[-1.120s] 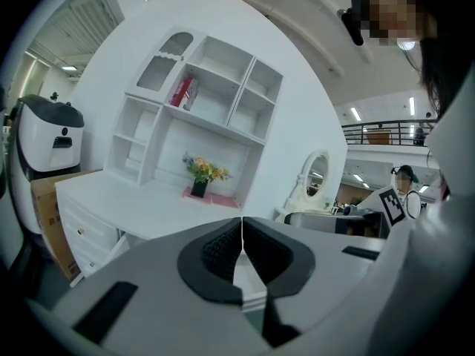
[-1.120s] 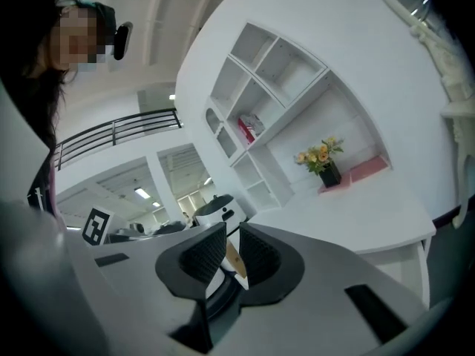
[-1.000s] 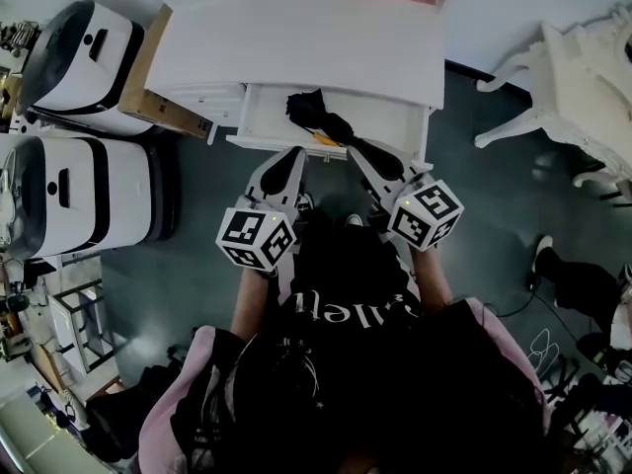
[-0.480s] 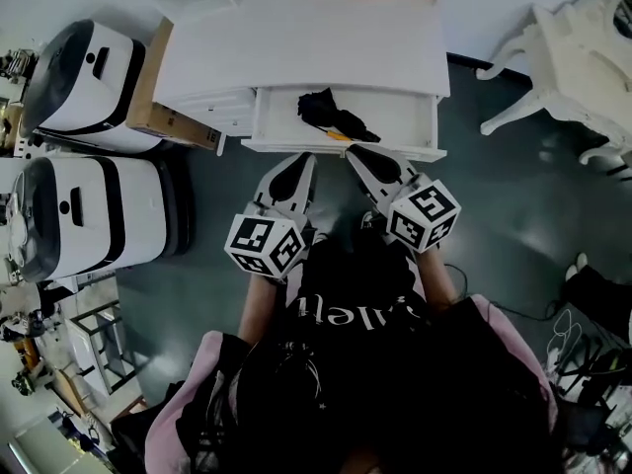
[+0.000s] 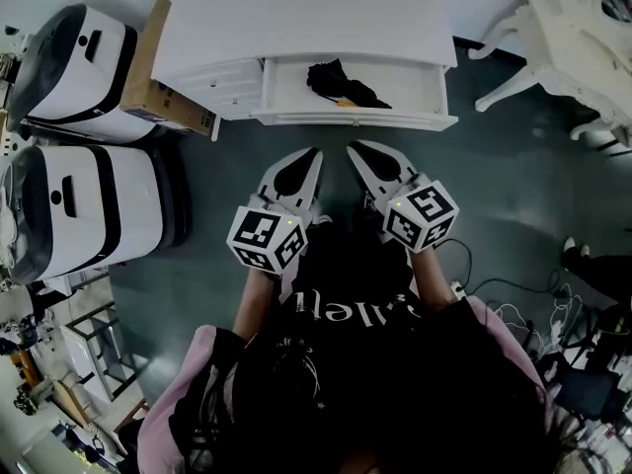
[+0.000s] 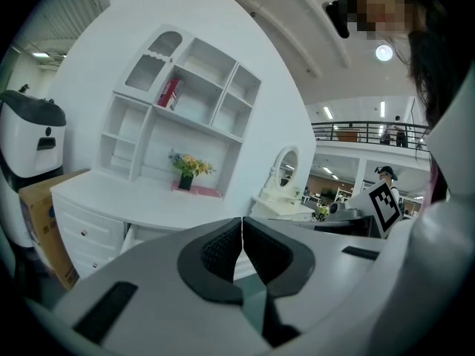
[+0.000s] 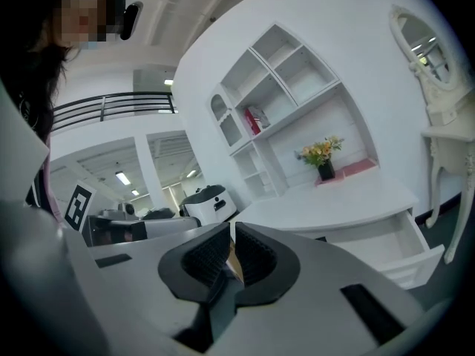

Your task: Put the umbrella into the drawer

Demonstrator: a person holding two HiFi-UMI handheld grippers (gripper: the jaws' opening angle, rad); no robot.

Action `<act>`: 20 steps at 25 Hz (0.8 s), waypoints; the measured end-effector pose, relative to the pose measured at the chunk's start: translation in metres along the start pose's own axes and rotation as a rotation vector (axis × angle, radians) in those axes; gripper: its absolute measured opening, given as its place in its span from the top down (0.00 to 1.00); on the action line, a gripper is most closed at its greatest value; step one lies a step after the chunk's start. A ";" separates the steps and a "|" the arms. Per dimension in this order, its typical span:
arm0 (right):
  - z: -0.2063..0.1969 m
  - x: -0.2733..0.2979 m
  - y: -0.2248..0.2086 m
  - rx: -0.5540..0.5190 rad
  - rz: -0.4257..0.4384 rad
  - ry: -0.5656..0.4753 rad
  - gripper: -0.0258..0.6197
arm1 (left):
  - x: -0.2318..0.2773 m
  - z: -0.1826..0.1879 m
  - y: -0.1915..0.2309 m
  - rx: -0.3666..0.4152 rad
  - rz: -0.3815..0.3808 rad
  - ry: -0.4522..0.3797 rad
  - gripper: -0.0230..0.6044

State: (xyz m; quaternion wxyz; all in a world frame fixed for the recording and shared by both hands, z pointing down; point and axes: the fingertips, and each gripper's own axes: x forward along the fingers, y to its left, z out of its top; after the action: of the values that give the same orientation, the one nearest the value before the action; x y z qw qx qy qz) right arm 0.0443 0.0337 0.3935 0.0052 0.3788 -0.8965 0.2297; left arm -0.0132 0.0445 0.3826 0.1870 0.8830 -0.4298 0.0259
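The black folded umbrella [image 5: 341,83] lies inside the open drawer [image 5: 351,118] of the white desk [image 5: 296,18], left of the drawer's middle. Both grippers hang over the dark floor in front of the drawer, apart from it. My left gripper [image 5: 312,155] is shut and holds nothing; its pads meet in the left gripper view [image 6: 242,232]. My right gripper [image 5: 355,149] points at the drawer front, its jaws closing the last bit with nothing between them [image 7: 231,247]. The open drawer [image 7: 404,237] shows at the right of the right gripper view.
Two white-and-black machines [image 5: 74,57] [image 5: 79,210] stand at the left, with a cardboard box [image 5: 158,97] beside the desk. White carved furniture [image 5: 573,38] stands at the right, and cables [image 5: 513,294] lie on the floor. A shelf unit with flowers [image 6: 189,165] tops the desk.
Both grippers have drawn back from the drawer towards the person, and a wider strip of floor now lies between them and it. The umbrella stays in the drawer.
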 end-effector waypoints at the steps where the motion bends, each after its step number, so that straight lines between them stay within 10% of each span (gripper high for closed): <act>1: -0.004 -0.001 0.006 0.001 -0.010 -0.002 0.87 | -0.007 -0.003 0.002 -0.001 -0.006 0.001 0.94; 20: -0.030 -0.006 0.056 -0.058 -0.074 0.013 0.88 | -0.058 -0.012 0.003 0.012 -0.083 -0.052 0.94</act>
State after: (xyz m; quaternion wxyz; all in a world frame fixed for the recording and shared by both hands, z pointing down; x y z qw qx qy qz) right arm 0.0058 0.0843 0.3968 0.0304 0.4099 -0.8880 0.2059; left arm -0.0506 0.0904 0.3824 0.1714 0.9015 -0.3975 -0.0022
